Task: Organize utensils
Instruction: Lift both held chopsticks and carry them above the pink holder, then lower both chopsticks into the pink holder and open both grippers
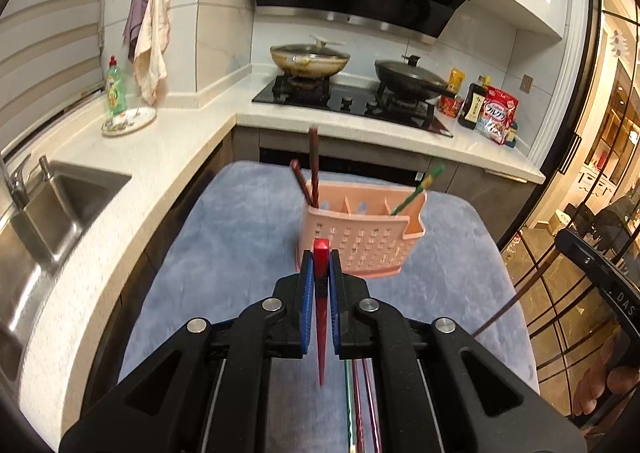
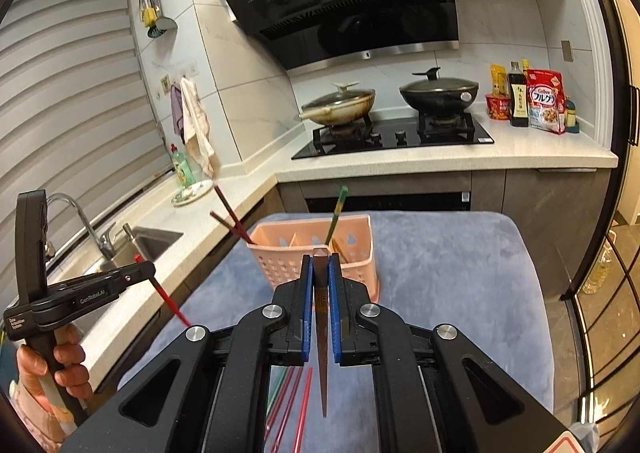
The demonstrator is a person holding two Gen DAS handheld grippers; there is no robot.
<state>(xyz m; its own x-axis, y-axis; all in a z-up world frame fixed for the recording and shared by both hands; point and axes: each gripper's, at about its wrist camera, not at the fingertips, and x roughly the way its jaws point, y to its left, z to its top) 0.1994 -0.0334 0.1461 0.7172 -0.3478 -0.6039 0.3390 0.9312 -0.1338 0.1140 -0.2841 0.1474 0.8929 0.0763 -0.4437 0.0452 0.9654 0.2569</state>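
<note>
A pink perforated utensil holder [image 1: 360, 237] [image 2: 280, 261] stands on a blue-grey mat [image 1: 240, 245] [image 2: 440, 261]. It holds two dark red chopsticks [image 1: 313, 165] [image 2: 230, 217] at its left end and a green one [image 1: 416, 193] [image 2: 335, 217] toward the right. My left gripper [image 1: 321, 253] is shut on a red chopstick [image 1: 321, 317], held above the mat just in front of the holder. My right gripper [image 2: 320, 259] is shut on a dark brown chopstick [image 2: 321, 341], also just before the holder. Several loose chopsticks [image 1: 360, 405] [image 2: 292, 401] lie on the mat beneath the grippers.
A white counter [image 1: 132, 173] with a steel sink [image 1: 52, 213] and tap runs along the left. A stove [image 2: 400, 137] with two lidded pans stands behind. Bottles and food packets [image 2: 528, 101] are at the back right. A dish soap bottle [image 1: 115, 87] and plate stand by the window.
</note>
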